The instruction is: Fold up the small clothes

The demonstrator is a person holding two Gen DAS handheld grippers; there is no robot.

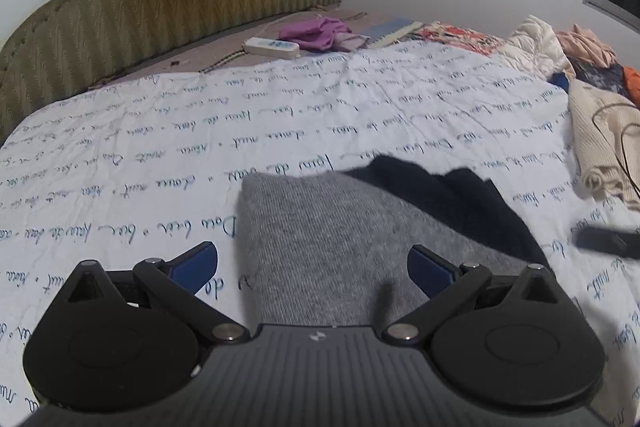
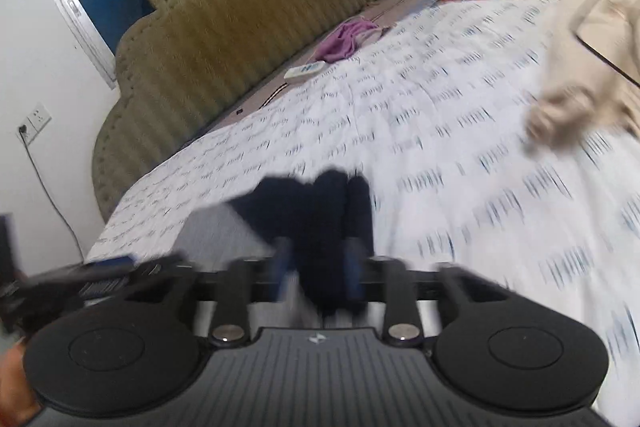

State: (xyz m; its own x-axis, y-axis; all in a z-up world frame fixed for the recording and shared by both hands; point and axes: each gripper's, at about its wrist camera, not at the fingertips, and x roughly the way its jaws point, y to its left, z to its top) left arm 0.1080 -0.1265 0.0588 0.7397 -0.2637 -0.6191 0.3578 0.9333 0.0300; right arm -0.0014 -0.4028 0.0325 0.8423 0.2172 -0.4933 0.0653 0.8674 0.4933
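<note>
A bed covered by a white sheet printed with rows of dark cursive script, too distorted to read reliably; no brand labels legible. On its near part lies a grey knit garment with a dark navy piece overlapping its far right side; both look soft, light and limp, likely to sag and slide, so corners or hems seem the best holds. The left gripper hovers wide open above the grey knit, holding nothing; the right gripper, blurred, has its blue fingers close together around dark navy fabric, apparently pinching it. A white power strip sits near the headboard.
</note>
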